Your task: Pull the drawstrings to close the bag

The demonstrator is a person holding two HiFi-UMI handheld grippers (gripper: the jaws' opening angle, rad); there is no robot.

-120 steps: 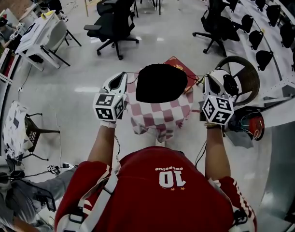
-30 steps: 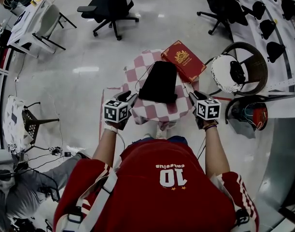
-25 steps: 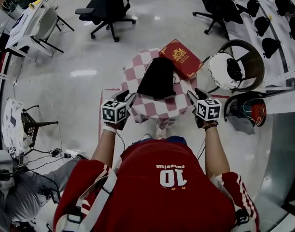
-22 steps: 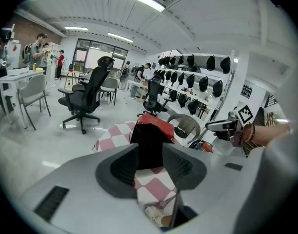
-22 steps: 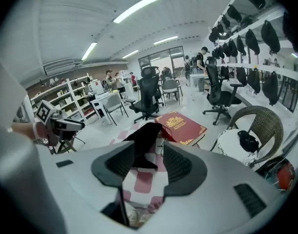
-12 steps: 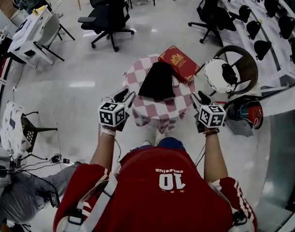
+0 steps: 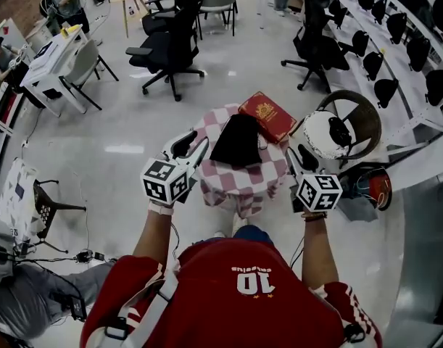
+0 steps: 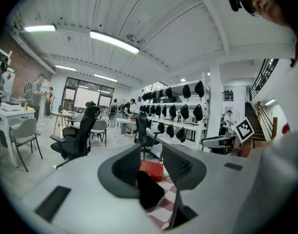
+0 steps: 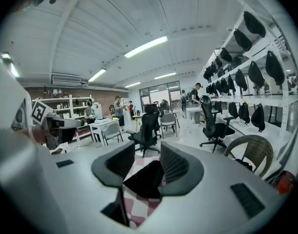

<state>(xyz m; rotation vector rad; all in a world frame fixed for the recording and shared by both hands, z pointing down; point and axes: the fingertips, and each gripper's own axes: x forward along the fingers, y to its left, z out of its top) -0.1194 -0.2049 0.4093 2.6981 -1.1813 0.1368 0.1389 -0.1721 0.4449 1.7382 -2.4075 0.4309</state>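
Observation:
A black drawstring bag (image 7: 237, 140) lies flat on a small table with a red-and-white checked cloth (image 7: 239, 178). My left gripper (image 7: 192, 146) hovers off the table's left edge, jaws open and empty. My right gripper (image 7: 300, 158) hangs off the right edge, also open and empty. Neither touches the bag. In the left gripper view the bag (image 8: 149, 195) shows beyond the parted jaws of the left gripper (image 8: 149, 161). The right gripper view shows the bag (image 9: 145, 180) past the gap of the right gripper (image 9: 148, 163). I cannot make out the drawstrings.
A red box (image 7: 268, 114) lies at the table's far right corner, touching the bag. A wicker chair (image 7: 366, 118) holding a white round object (image 7: 326, 133) stands right of the table. Black office chairs (image 7: 174, 46) and a white desk (image 7: 54, 53) stand further off.
Several seconds ago the bag hung lifted between both grippers; now it lies on the table. Over the last second both grippers drew slightly back from the table, staying open.

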